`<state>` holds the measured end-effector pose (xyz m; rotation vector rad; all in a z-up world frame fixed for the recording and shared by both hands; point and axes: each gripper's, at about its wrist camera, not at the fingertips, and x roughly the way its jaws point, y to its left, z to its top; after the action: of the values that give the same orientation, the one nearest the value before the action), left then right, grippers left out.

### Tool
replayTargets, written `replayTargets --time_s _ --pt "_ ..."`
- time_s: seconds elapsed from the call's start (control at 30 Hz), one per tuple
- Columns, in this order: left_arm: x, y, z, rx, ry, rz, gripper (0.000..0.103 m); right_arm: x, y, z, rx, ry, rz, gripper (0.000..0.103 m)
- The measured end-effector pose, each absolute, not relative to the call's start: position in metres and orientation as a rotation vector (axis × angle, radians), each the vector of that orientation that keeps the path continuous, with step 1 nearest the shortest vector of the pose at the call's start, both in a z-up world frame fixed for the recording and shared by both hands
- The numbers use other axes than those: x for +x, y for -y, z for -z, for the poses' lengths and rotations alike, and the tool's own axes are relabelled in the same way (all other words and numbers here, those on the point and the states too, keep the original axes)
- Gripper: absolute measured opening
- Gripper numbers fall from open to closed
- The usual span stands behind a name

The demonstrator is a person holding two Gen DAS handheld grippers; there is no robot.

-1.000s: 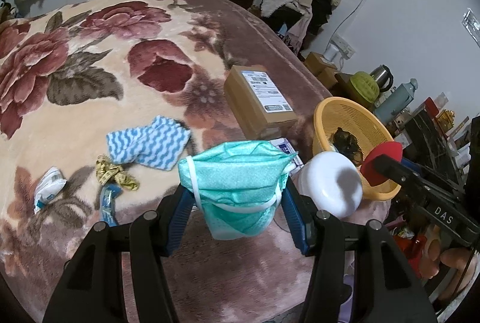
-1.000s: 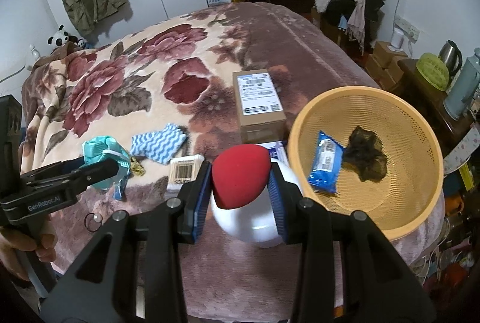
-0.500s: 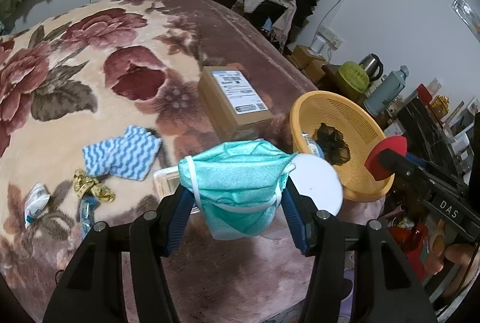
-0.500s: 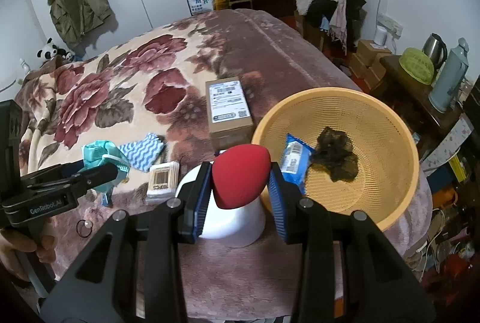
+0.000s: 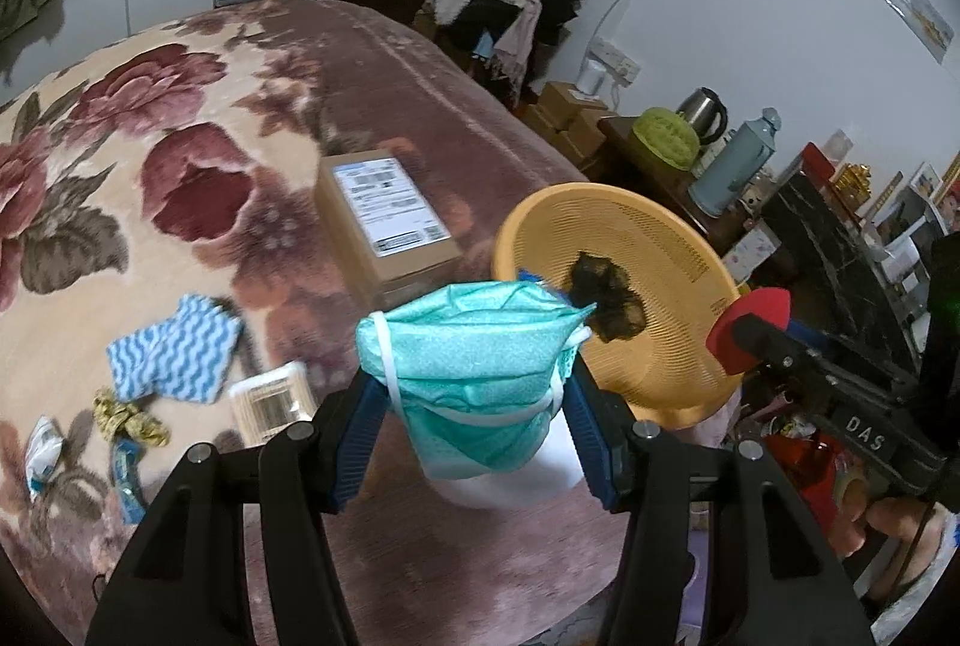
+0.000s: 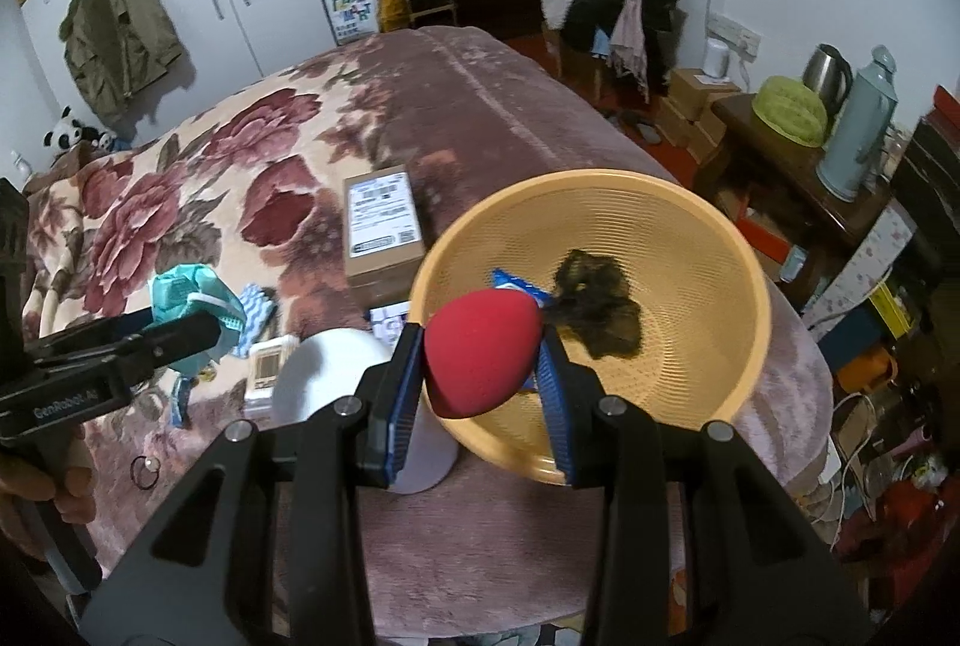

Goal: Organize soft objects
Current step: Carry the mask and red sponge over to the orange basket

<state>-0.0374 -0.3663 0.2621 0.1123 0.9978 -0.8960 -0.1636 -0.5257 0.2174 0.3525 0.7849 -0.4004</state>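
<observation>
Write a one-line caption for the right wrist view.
Right gripper holds a red sponge over the yellow basket on the floral blanket.

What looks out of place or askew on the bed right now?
Nothing spilled or damaged. The yellow basket sits at the blanket's corner, its rim seemingly past the edge. Soft items remain loose on the blanket: a blue wavy cloth and a yellow scrunchie.
</observation>
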Motion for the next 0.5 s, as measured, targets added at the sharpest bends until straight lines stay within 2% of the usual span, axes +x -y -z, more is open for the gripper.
replayTargets --time_s 0.5 --pt "-0.054 0.442 -0.257 0.084 -1.065 1.018 0.059 -0.187 0.572 -0.215 0.411 -0.778 0.491 0.038"
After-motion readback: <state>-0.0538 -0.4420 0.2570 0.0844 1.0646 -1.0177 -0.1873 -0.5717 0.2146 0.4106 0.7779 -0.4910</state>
